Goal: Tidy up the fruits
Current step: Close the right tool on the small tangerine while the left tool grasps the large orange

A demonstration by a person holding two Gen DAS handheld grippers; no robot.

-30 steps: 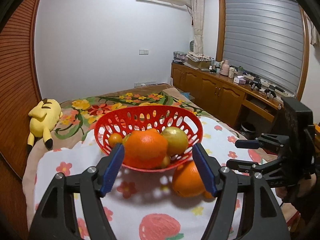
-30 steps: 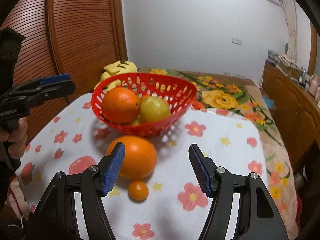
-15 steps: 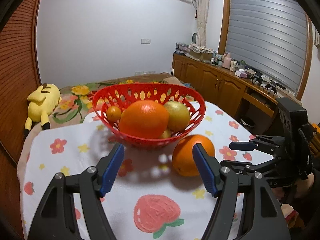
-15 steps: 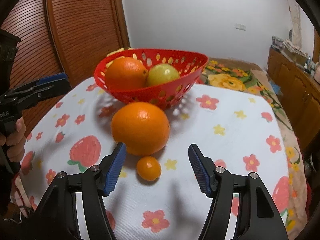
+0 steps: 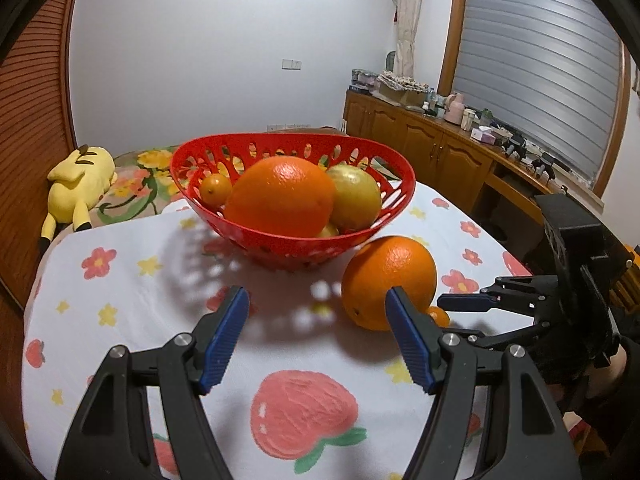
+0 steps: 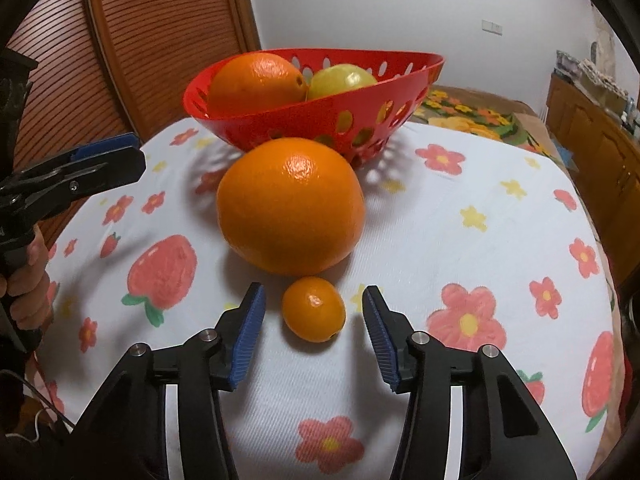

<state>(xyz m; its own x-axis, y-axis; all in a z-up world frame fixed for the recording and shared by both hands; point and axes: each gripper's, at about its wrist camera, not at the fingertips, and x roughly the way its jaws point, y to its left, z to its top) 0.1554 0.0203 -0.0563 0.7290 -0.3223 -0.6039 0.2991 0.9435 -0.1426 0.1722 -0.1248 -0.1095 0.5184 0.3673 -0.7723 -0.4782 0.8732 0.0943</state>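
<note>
A red perforated basket (image 5: 294, 242) (image 6: 332, 112) on the flowered tablecloth holds a big orange (image 5: 280, 196), a yellow-green fruit (image 5: 354, 196) and a small orange (image 5: 215, 189). A loose big orange (image 6: 291, 206) (image 5: 389, 280) lies in front of it. A small kumquat-like orange (image 6: 314, 309) (image 5: 438, 316) lies just before that. My right gripper (image 6: 313, 318) is open, low over the cloth, its blue pads on either side of the small orange, not touching. My left gripper (image 5: 318, 330) is open and empty, left of the loose big orange.
A yellow plush toy (image 5: 76, 188) lies on the flowered bed cover beyond the table's far left. A wooden cabinet (image 5: 440, 156) with clutter runs along the right wall. A slatted wooden door (image 6: 132, 48) stands to the left.
Both grippers have moved lower and closer to the fruit. The right gripper has come forward until the small orange sits between its open fingers. No fruit has moved.
</note>
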